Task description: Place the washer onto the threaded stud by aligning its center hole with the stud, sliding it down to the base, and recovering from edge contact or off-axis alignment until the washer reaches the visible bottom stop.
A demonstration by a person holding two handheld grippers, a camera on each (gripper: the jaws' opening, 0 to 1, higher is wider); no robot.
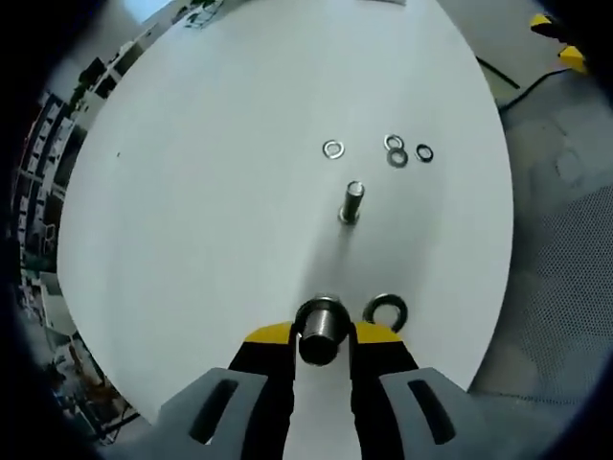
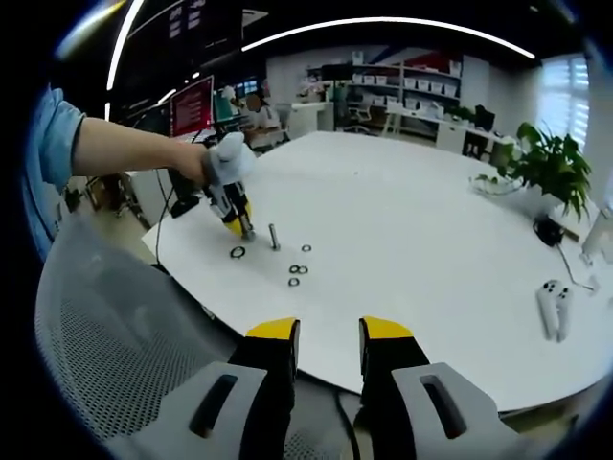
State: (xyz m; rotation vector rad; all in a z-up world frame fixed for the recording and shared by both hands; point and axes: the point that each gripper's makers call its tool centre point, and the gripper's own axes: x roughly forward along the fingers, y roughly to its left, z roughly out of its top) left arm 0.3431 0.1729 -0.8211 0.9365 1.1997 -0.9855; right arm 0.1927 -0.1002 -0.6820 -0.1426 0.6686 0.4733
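White tabletop (image 1: 192, 240) carries everything. In the left gripper view, the left gripper (image 1: 322, 337) has its fingers closed on an upright threaded stud (image 1: 320, 331); a dark washer (image 1: 386, 310) lies just beside it, a second stud (image 1: 351, 202) beyond, four more washers (image 1: 397, 153) farther. The right gripper (image 2: 329, 335) hangs parted, empty, off the tabletop's edge.

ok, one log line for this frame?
left gripper: shut on bolt | right gripper: open, off table edge | upright stud: bare | large washer: flat by bolt | small washers: loose beyond stud
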